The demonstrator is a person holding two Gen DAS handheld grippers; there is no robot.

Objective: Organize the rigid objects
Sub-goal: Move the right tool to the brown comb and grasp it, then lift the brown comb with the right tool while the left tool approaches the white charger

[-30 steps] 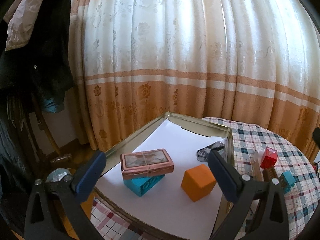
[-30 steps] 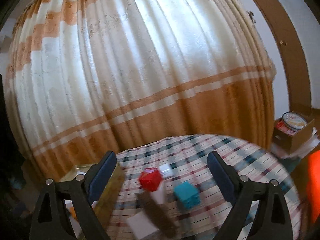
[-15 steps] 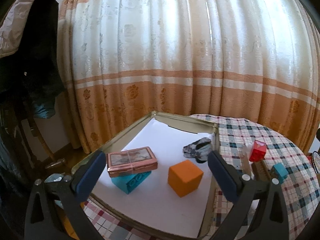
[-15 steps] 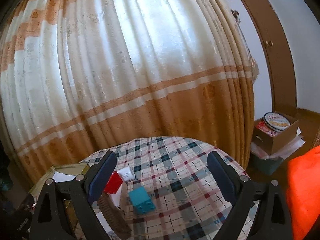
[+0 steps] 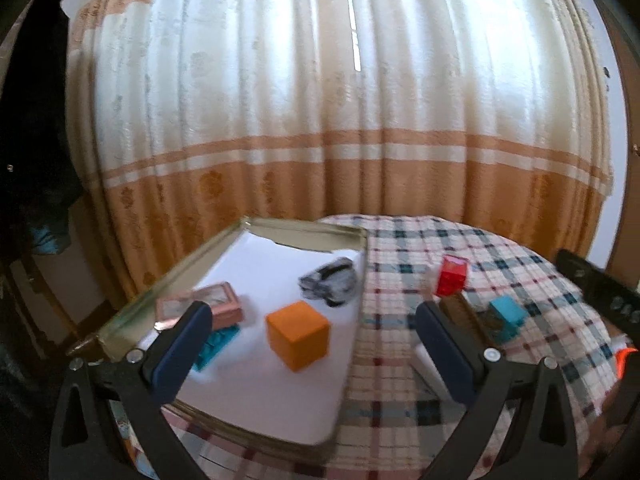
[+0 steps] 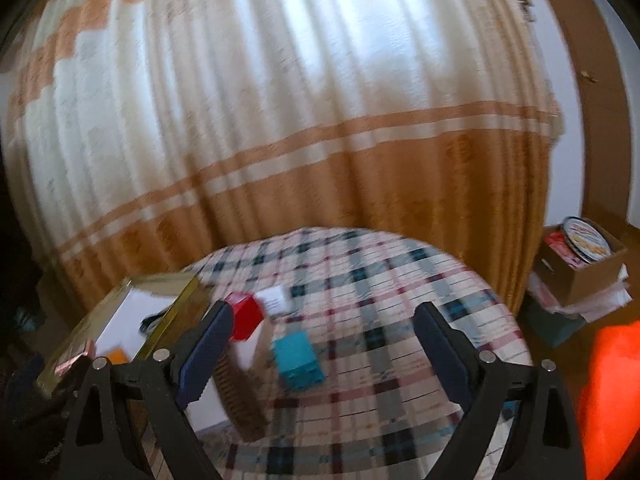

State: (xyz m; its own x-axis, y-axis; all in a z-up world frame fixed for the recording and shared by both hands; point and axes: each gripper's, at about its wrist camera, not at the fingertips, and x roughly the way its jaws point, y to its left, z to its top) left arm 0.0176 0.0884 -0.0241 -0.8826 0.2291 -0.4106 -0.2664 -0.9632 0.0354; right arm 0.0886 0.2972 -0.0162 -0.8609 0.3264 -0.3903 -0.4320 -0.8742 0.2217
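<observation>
A gold-rimmed tray (image 5: 280, 229) with a white floor holds an orange cube (image 5: 298, 334), a pink tin (image 5: 200, 306) stacked on a teal block (image 5: 216, 346), and a grey crumpled piece (image 5: 330, 280). On the checked tablecloth beside it stand a red block (image 5: 452, 276), a teal cube (image 5: 506, 316), a brown block (image 5: 460, 308) and a white piece (image 6: 274, 300). My left gripper (image 5: 314, 356) is open and empty above the tray's near edge. My right gripper (image 6: 322, 356) is open and empty above the red block (image 6: 246, 314), the teal cube (image 6: 298, 358) and the brown block (image 6: 240, 396).
A cream and orange curtain (image 5: 340, 120) hangs behind the round table (image 6: 400, 280). A cardboard box with a biscuit tin (image 6: 580, 248) stands on the floor at the right. Dark clothing (image 5: 32, 140) hangs at the left. An orange object (image 6: 608, 400) is at the lower right.
Both views have swung. The left gripper turned right, so the tray sits lower left and the loose blocks come nearer. The right gripper moved closer to the blocks.
</observation>
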